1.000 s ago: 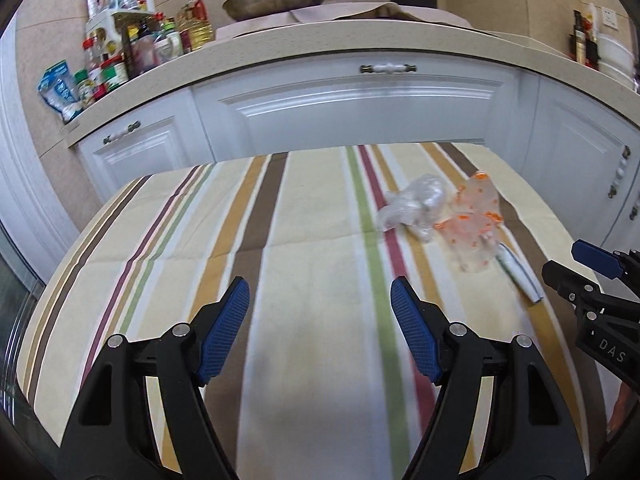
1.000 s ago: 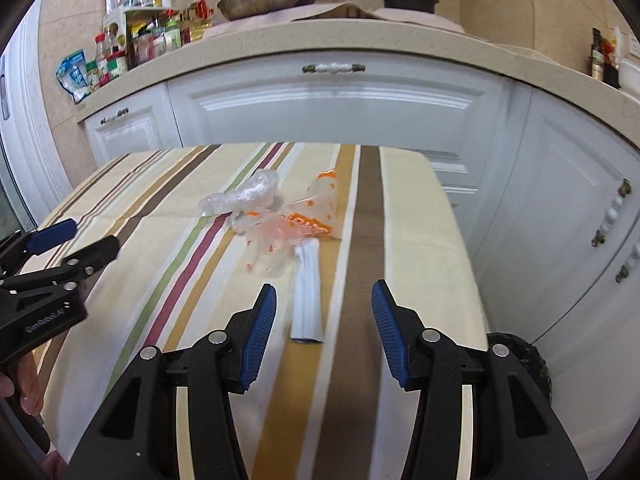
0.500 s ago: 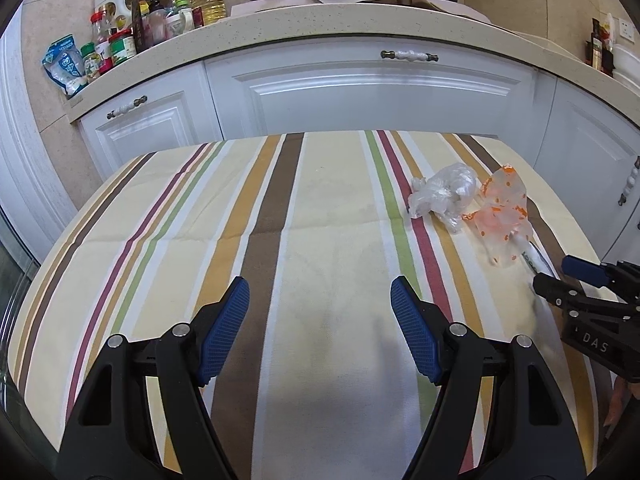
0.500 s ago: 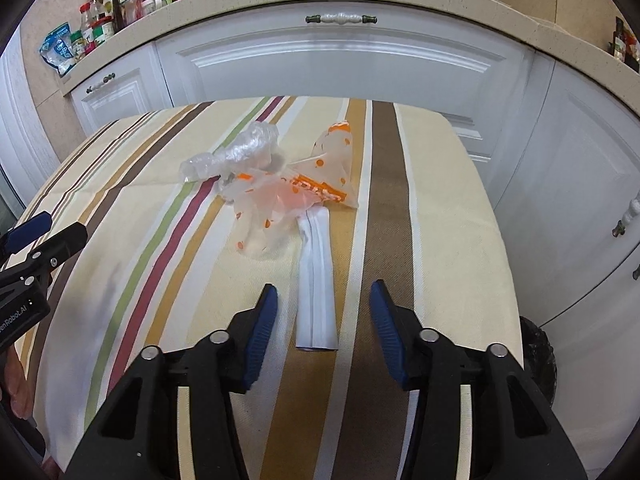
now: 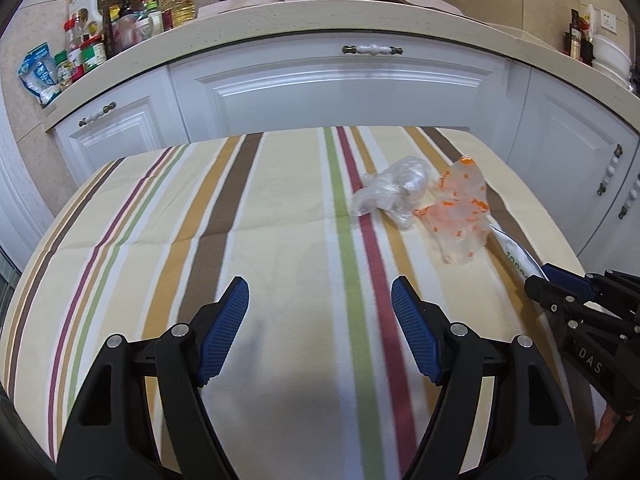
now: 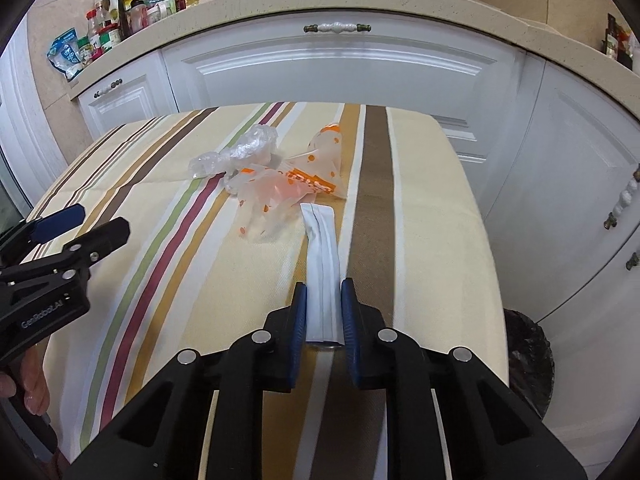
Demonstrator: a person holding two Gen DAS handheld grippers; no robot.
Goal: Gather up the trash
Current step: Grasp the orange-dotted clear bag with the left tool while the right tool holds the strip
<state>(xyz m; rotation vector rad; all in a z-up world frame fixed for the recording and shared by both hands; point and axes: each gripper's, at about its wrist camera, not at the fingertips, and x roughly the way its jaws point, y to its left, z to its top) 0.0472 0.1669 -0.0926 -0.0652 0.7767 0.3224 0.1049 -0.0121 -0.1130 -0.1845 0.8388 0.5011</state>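
Note:
Three pieces of trash lie on the striped tablecloth (image 5: pixel 280 240): a crumpled clear plastic wrap (image 5: pixel 394 190), an orange-spotted plastic bag (image 5: pixel 460 216) and a long white wrapper (image 6: pixel 322 256). My right gripper (image 6: pixel 324 312) has its jaws closed in on the near end of the white wrapper, the pads (image 6: pixel 299 316) touching its sides. My left gripper (image 5: pixel 320 320) is open and empty over the cloth, to the left of the trash. The wrapper's far part also shows in the left wrist view (image 5: pixel 516 254), by the right gripper (image 5: pixel 560 284).
White kitchen cabinets (image 5: pixel 340 92) and a countertop (image 5: pixel 320 20) stand behind the table, with bottles and jars (image 5: pixel 104 36) at the left. A dark round bin (image 6: pixel 528 360) sits on the floor off the table's right edge.
My right gripper moved forward and down and closed its jaws around the near end of the white wrapper. My left gripper stayed open with little movement.

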